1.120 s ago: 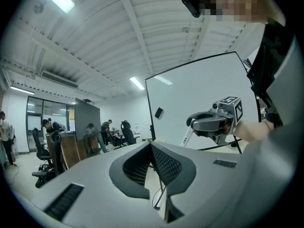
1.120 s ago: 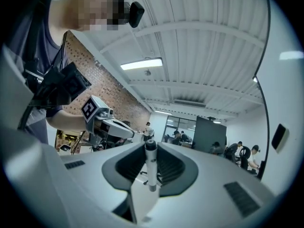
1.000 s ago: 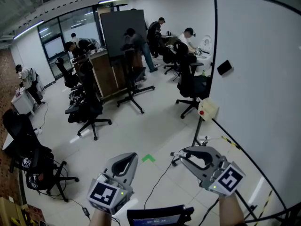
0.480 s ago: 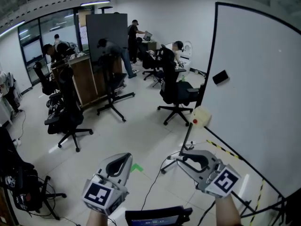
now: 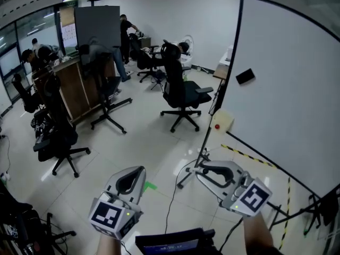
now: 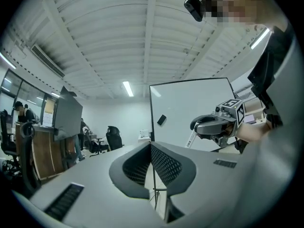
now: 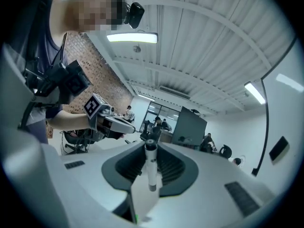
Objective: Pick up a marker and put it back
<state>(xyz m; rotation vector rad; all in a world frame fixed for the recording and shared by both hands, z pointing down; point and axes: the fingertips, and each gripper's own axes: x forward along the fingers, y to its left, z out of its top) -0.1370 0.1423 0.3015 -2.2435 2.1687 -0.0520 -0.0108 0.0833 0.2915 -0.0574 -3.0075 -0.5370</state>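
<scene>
White marker (image 7: 151, 167) pinched in right gripper (image 5: 201, 169) — left gripper (image 5: 138, 172) closed

Open floor (image 5: 143, 142) ahead; whiteboard (image 5: 287, 89) right, office chair (image 5: 178, 92) beyond.

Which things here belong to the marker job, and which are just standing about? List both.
Job: marker, clamped in the right tongs.
Standing about: left tongs, shut and empty; office chair; wooden counter; black block on the whiteboard.

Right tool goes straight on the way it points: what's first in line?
Nothing near. The right tool, shut on the marker, points over open floor, the left tool off to one side. Probably the office chairs by the wooden desk first; depth unclear.
</scene>
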